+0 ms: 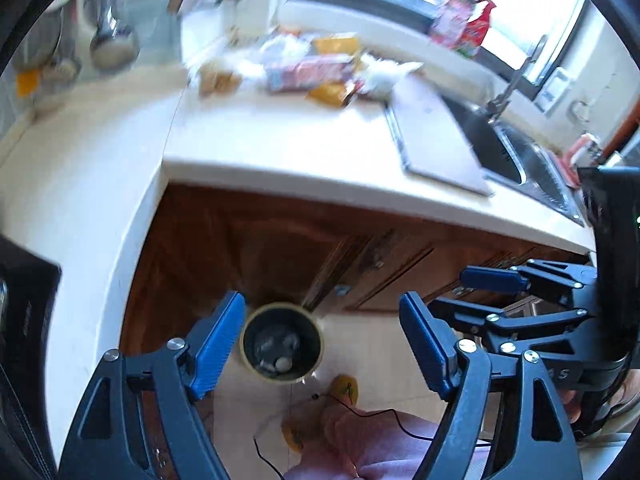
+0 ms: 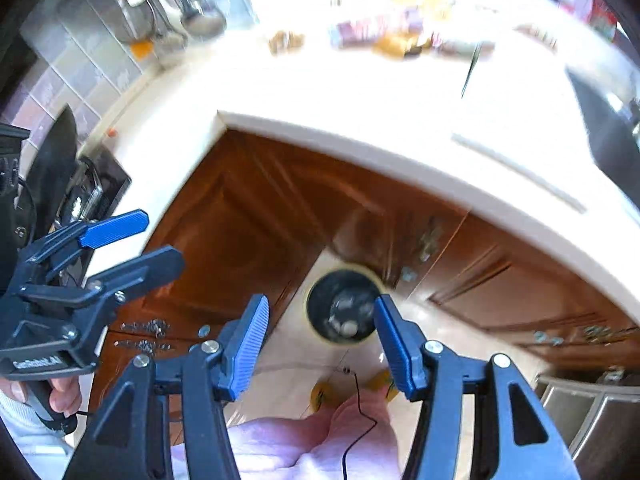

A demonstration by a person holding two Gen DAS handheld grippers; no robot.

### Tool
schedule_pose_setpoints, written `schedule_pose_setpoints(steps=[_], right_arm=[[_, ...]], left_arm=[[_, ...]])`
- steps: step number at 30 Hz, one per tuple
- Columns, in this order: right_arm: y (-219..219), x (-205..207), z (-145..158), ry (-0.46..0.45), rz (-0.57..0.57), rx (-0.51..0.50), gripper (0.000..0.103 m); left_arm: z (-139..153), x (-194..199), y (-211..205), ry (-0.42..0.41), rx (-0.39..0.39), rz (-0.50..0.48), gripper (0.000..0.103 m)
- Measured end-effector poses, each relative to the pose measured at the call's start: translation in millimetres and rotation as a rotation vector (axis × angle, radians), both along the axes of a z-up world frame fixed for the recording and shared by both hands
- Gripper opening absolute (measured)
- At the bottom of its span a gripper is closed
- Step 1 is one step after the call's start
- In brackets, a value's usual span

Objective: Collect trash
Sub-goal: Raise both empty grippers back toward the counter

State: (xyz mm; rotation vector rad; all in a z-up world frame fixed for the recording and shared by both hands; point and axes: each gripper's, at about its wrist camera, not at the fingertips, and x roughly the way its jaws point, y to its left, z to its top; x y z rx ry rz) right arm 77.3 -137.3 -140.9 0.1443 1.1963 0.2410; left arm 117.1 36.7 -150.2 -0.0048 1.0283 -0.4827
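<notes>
A pile of wrappers and crumpled tissue (image 1: 316, 66) lies at the back of the white counter; it shows blurred in the right wrist view (image 2: 384, 36). A round bin (image 1: 282, 346) with a pale rim stands on the floor below, with trash inside; it also shows in the right wrist view (image 2: 344, 312). My left gripper (image 1: 322, 338) is open and empty, held high above the bin. My right gripper (image 2: 320, 338) is open and empty, also above the bin. Each gripper shows in the other's view: the right (image 1: 516, 280), the left (image 2: 136, 236).
The white counter (image 1: 288, 148) wraps round a corner over brown cabinet doors (image 1: 248, 248). A sink (image 1: 516, 148) with a tap sits at the right, a white board (image 1: 436, 136) beside it. Ladles (image 1: 112, 40) hang on the left wall. The person's legs and yellow slippers (image 1: 346, 388) are below.
</notes>
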Motion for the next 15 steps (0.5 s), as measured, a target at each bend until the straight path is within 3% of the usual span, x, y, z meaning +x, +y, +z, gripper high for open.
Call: schedule_pose_setpoints(steps=[8,15], right_arm=[[-15.2,0.4,60.3,-0.132,-0.042,-0.033,0.055],[-42.0,38.7,76.8,-0.145,-0.080,0.009,0.056]], left_arm=[[56.0,8.0,-7.8,-0.147,-0.045,-0.006,0.088],[69.0,60.8,0.7,-0.159,-0.110,0.088,0.089]])
